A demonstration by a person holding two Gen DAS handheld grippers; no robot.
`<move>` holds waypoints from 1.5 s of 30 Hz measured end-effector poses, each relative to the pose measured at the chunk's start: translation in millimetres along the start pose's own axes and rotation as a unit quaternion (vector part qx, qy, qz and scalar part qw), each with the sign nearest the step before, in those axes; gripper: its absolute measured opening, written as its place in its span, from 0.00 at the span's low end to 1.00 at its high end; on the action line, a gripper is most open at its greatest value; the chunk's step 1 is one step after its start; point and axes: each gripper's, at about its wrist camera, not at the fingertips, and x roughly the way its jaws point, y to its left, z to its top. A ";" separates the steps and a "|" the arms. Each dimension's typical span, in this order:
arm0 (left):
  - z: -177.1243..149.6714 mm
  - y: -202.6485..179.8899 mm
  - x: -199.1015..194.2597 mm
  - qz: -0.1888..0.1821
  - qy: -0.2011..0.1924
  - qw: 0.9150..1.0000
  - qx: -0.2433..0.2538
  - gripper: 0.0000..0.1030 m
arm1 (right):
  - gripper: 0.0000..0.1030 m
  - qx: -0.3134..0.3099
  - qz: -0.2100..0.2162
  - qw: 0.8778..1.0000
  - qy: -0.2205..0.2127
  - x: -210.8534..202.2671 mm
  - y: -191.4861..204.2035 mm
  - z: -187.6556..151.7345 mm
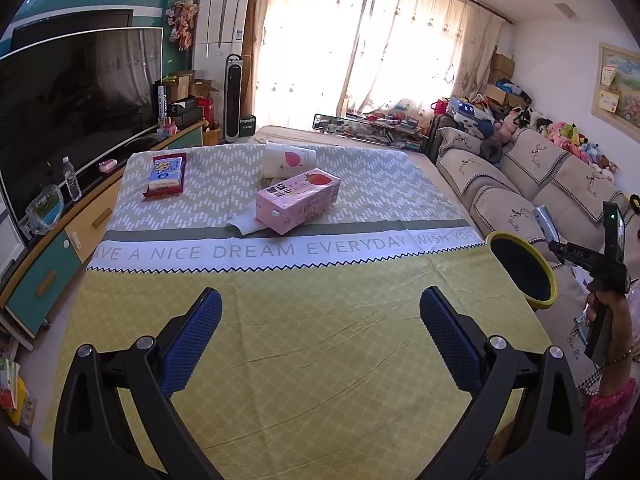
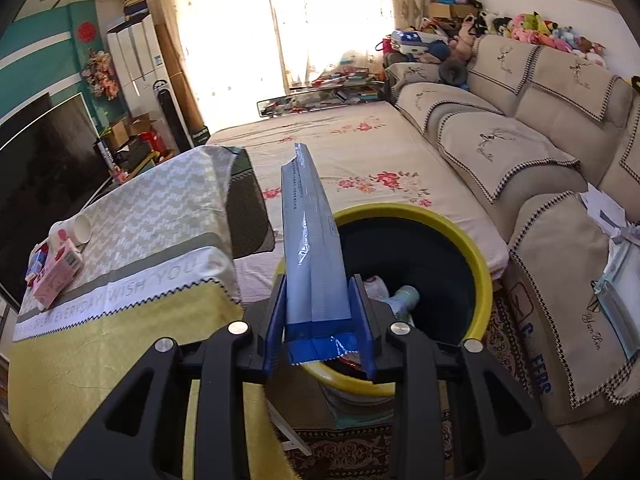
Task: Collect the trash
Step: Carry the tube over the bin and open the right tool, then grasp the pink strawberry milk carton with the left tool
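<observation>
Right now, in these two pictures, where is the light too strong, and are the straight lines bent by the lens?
Left wrist view: the sheer cream curtains are blown out to white, and the printed tablecloth's grey text band bows. Right wrist view: the same glare at the window; the blue and silver foil wrapper in the right gripper stays sharp, and black corners frame both pictures.

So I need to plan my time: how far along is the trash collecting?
Done: some items lie in the yellow-rimmed bin. In hand: the right gripper holds a blue wrapper above it. Left: pink carton, paper cup, red-and-blue pack; left gripper open.
</observation>
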 end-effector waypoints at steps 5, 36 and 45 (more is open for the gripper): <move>2.9 -9.2 3.5 0.000 0.003 1.000 0.012 0.95 | 0.29 0.018 -0.019 1.000 0.010 17.5 -21.3 0.2; 57.3 10.2 68.3 -0.047 0.004 0.994 0.099 0.95 | 0.65 -0.042 0.007 0.999 -0.018 -13.4 61.1 -35.0; 94.3 33.8 143.9 -0.074 0.037 0.986 0.144 0.95 | 0.65 -0.051 0.008 0.999 -0.006 -2.7 74.6 -36.1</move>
